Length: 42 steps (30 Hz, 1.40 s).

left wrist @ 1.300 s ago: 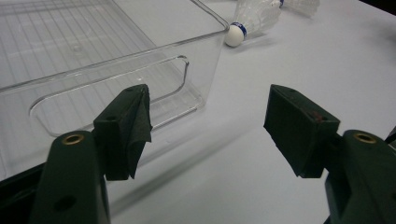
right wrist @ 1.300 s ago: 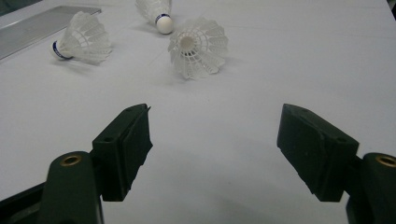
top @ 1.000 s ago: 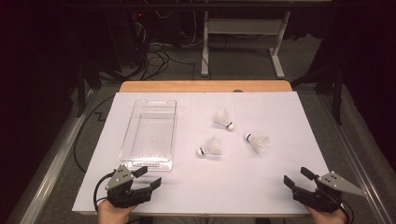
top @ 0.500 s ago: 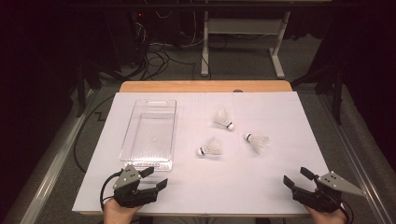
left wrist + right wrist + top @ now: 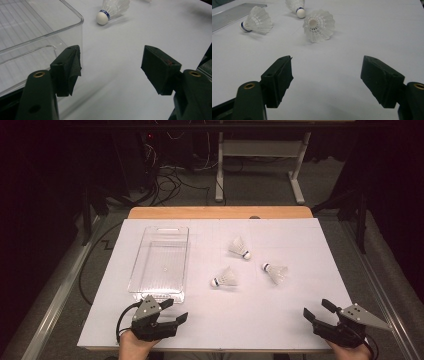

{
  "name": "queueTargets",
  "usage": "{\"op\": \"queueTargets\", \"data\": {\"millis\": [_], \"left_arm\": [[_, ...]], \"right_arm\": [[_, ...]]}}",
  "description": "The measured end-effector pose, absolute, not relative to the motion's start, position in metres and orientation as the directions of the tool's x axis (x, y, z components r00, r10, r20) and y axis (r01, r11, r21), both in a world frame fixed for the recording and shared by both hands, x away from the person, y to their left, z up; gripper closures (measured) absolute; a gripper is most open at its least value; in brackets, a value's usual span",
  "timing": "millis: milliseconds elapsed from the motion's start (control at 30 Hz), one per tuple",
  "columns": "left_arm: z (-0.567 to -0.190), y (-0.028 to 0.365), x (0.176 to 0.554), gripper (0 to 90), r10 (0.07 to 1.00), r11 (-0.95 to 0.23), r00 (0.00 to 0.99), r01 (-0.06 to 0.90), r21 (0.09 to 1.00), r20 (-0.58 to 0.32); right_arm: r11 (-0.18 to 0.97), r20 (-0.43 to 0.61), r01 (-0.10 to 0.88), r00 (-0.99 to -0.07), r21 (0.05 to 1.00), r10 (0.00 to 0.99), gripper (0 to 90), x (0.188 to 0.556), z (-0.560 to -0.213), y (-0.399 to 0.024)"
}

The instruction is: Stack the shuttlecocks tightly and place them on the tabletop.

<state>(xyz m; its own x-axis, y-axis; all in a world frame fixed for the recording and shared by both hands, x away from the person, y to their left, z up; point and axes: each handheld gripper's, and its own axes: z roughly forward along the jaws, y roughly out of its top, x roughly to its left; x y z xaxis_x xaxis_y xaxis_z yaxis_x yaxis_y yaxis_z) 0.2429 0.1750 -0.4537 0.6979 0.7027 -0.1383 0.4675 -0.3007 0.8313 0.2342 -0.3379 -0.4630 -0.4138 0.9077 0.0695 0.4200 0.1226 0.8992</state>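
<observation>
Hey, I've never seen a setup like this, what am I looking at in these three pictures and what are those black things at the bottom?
A person sits at a table covered in white and holds a hand tool in each hand. Each tool ends in a two-jaw claw: the left claw and the right claw. One picture is taken from above the table. The other two come from small cameras riding on each claw, so the black shapes at the bottom are that claw's own jaws. Both claws are open and hold nothing. On the table lie a clear plastic tray, with nothing in it, and three white shuttlecocks: the near one, the far one and the right one. The left claw is beside the tray's near corner.
</observation>
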Motion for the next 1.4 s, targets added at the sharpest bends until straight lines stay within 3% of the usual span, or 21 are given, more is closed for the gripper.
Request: {"op": "queueTargets", "data": {"millis": [1400], "left_arm": [[-0.452,0.134,0.262,35.2,0.688,-0.324,0.713,0.473,0.819,-0.140]], "right_arm": [[0.114,0.087,0.424,-0.427,0.899,0.900,25.9,0.235,-0.464,-0.338]]}}
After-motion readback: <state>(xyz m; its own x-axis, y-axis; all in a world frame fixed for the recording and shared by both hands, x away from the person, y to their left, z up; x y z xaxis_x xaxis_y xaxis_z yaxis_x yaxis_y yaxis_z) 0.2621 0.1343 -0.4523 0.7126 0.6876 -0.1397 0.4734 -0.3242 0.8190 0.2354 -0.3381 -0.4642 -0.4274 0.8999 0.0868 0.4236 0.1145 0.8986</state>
